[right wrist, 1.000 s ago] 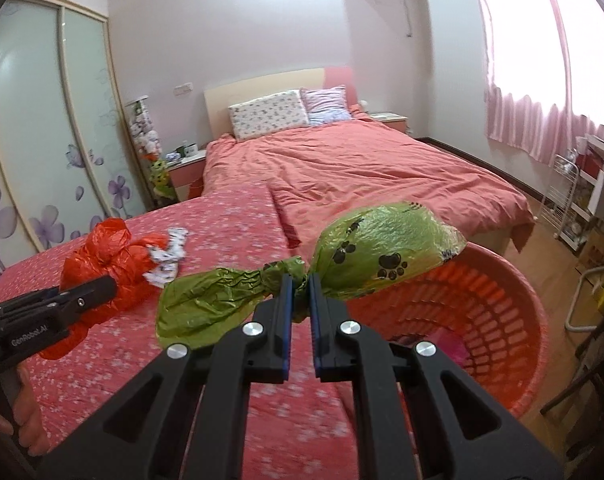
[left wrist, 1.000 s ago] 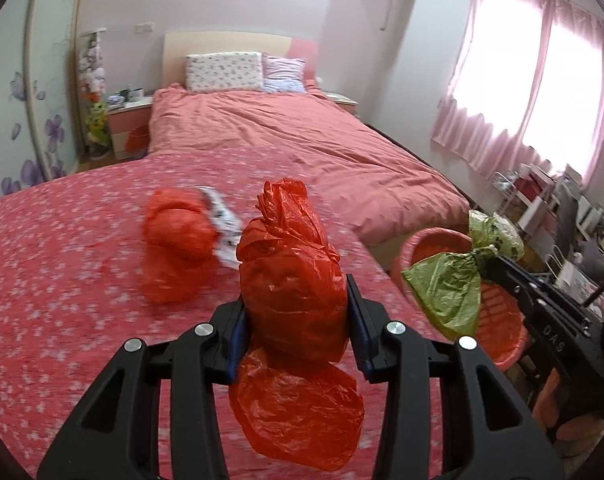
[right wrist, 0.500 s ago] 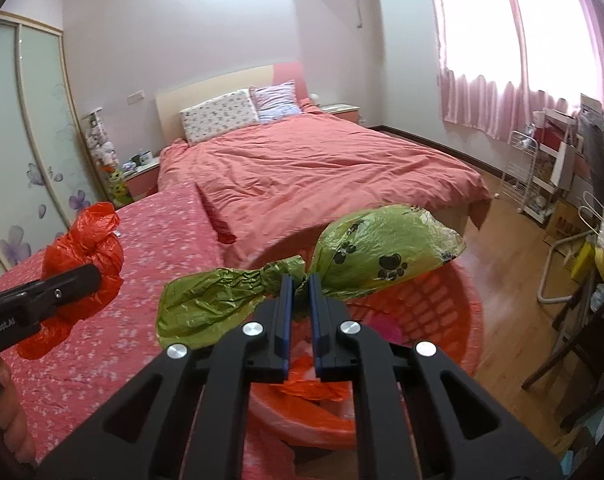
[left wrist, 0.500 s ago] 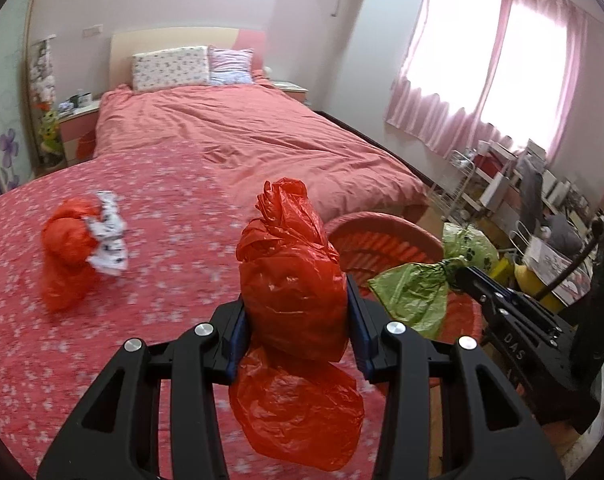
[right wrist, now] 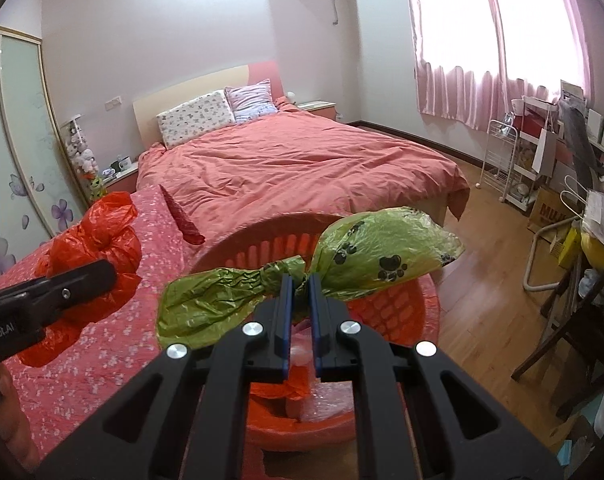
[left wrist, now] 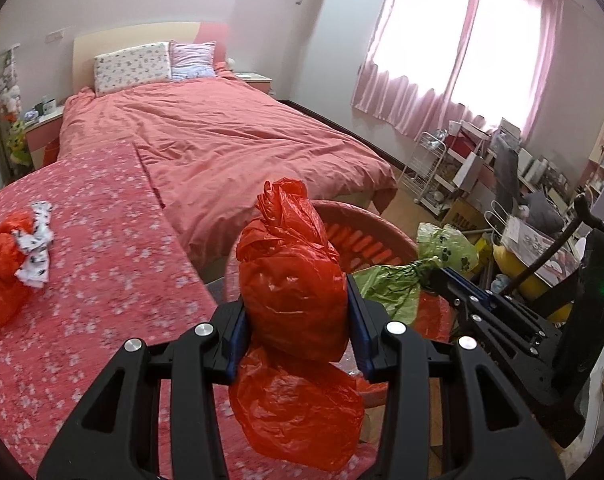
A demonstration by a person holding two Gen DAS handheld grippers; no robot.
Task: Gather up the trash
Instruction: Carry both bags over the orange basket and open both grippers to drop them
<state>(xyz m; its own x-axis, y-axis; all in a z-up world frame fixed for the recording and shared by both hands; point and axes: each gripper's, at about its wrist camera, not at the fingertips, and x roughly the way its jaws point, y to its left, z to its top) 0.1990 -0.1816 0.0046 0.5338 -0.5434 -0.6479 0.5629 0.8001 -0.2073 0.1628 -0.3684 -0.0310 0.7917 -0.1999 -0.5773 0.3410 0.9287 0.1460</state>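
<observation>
My left gripper (left wrist: pixel 296 300) is shut on a knotted red plastic bag (left wrist: pixel 294 292), held up in front of a red slatted basket (left wrist: pixel 365 236). My right gripper (right wrist: pixel 298 284) is shut on the twisted neck of a green paw-print bag (right wrist: pixel 381 252), which hangs over the same basket (right wrist: pixel 381 312). Red plastic and bubble wrap lie inside the basket. In the left wrist view the green bag (left wrist: pixel 445 244) and right gripper (left wrist: pixel 433 276) show at the right. The red bag (right wrist: pixel 102 248) and left gripper (right wrist: pixel 110 272) appear at the left of the right wrist view.
Another red bag with a white patterned scrap (left wrist: pixel 18 248) lies on the flower-print cover (left wrist: pixel 102 280) at the left. A bed with a red duvet (left wrist: pixel 230 136) stands behind. A white wire cart (right wrist: pixel 505 164), boxes and chairs crowd the wooden floor at the right.
Both grippers have swung right, away from the flower-print cover and toward the basket, carrying their bags. The basket now sits under and ahead of them. Grips are unchanged.
</observation>
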